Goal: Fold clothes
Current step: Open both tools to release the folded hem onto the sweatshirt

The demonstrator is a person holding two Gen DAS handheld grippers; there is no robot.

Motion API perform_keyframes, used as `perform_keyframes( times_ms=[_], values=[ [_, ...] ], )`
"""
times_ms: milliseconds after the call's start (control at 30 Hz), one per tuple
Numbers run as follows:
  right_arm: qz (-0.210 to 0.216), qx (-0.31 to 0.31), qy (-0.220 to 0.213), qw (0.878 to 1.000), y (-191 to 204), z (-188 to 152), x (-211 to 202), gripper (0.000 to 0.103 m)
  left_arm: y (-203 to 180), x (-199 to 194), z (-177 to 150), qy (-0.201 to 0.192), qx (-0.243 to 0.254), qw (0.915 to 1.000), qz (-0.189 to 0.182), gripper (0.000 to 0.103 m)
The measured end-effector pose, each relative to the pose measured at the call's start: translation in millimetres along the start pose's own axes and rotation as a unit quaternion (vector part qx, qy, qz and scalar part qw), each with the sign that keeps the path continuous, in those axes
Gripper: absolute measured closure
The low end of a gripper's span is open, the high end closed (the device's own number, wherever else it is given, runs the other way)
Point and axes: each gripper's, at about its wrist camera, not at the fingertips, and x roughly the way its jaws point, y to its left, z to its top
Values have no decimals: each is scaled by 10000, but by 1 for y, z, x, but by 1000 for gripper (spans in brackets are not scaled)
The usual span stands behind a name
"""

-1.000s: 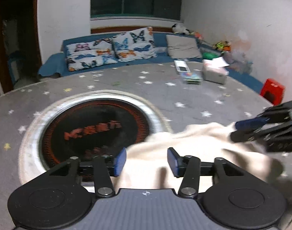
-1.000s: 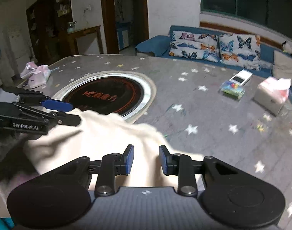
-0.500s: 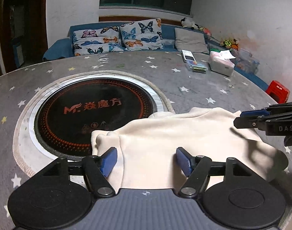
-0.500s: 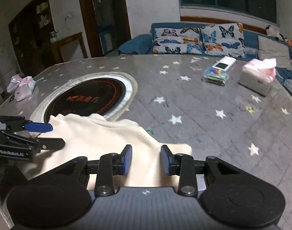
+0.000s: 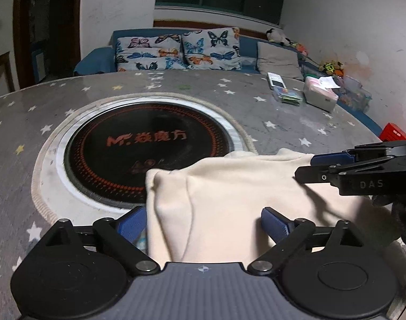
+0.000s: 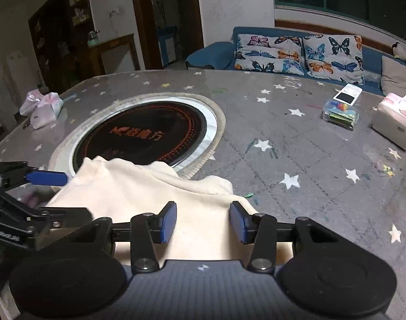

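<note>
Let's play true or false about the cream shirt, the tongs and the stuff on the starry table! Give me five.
1. The cream shirt lies partly over the round black cooktop. True.
2. The left tongs are pinched shut on the shirt. False: they are wide open, with cloth lying between the pads.
3. The right tongs are open. True.
4. The tissue box sits on the cooktop. False: it stands far off, near the table edge by the sofa.
5. The pillows have flowers on them. False: they show butterflies.
</note>
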Motion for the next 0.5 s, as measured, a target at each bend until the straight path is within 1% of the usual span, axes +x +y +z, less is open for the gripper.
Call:
perform_keyframes(
  times_ms=[67,100,233,267,367,400,500],
  values=[
    [-5,-14,-1,10000,2,1,0,55,2,-2,-1,-16,-49,10000,34,2],
    [-8,-25,-17,10000,3,1,-2,52,4,-3,-2,-32,-73,9999,62,0],
    [31,-89,-65,9999,11,1,-9,45,9,-8,-3,-97,-170,9997,130,0],
    [45,-107,-66,9999,13,0,-10,42,10,-8,-3,-103,-187,9996,160,0],
    [92,-141,-28,9999,18,-4,-12,36,16,-11,-3,-128,-239,9994,233,0],
    [107,-151,-13,9998,19,-5,-13,32,18,-12,-4,-139,-257,9992,254,0],
    [82,-138,46,9999,22,-10,-12,28,23,-17,-4,-195,-314,9988,315,0]
  ],
)
